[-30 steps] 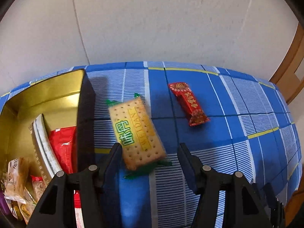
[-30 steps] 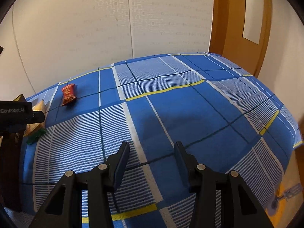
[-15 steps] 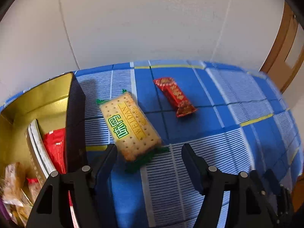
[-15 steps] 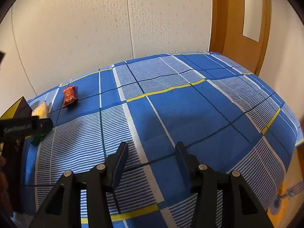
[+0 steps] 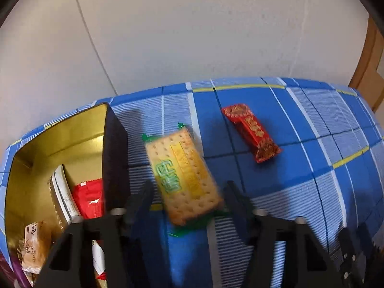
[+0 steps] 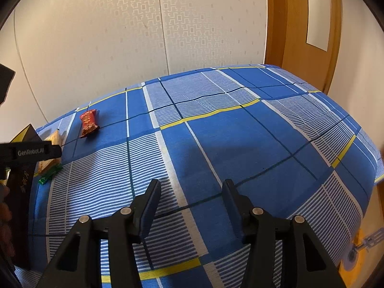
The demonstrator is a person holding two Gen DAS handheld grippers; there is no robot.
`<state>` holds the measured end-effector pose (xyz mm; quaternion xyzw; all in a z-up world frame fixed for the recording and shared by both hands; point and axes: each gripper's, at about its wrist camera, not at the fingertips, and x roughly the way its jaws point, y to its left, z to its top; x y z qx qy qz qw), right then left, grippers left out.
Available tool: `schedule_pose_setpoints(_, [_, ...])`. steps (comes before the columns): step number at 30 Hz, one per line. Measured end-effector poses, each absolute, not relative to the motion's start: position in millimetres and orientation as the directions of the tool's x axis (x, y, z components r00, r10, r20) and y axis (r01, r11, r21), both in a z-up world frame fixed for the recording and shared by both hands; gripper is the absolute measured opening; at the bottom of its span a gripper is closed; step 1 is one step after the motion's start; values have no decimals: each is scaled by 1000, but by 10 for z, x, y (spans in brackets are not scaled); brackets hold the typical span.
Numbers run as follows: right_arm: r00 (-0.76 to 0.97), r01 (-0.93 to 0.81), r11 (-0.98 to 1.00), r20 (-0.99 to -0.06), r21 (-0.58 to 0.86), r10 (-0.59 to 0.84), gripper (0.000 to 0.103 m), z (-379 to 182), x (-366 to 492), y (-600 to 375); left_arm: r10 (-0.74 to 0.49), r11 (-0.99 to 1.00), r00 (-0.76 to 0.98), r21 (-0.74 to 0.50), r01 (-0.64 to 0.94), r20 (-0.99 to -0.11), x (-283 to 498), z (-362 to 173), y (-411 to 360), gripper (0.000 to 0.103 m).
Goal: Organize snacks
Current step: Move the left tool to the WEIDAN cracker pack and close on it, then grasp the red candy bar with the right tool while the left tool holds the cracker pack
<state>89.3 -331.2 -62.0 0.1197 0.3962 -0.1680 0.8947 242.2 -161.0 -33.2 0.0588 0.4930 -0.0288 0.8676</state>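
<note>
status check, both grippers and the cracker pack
Left gripper closing around cracker pack, pads not yet on it. Right gripper open, empty. Red candy on the cloth, tin beside; nothing in the way.

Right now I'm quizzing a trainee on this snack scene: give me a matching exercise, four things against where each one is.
Things:
1. cracker pack
2. red candy bar
3. gold tin
4. right claw

Places:
A. alone on the cloth, to the right of the cracker pack
B. at the left edge of the cloth, snacks inside
C. over bare cloth, nothing between its fingers
D. its near end between the left claw's fingers

Pairs: 1-D, 2-A, 3-B, 4-C
</note>
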Motion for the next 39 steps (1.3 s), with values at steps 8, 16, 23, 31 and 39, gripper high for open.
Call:
schedule_pose_setpoints(8, [631, 397, 914, -748, 83, -206, 57, -620, 904, -3302, -131, 979, 502, -32, 200, -855, 2117, -283, -1705, 51])
schedule_pose_setpoints(16, [634, 397, 913, -747, 93, -200, 57, -613, 903, -3301, -172, 969, 554, -38, 244, -815, 1632, -302, -1831, 51])
schedule_pose_setpoints(23, [675, 350, 916, -731, 199, -99, 41, -561, 904, -3376, -225, 957, 547, -79, 278, -806, 1231, -386, -1742, 49])
schedule_pose_setpoints(31, [692, -12, 994, -716, 109, 87, 30, -236, 1438, -2931, -290, 944, 538, -143, 298, -791, 942, -410, -1590, 49])
schedule_pose_setpoints(39, [566, -139, 983, -805, 117, 176, 30, -245, 2483, -2615, -310, 941, 535, -173, 292, -785, 756, -427, -1379, 49])
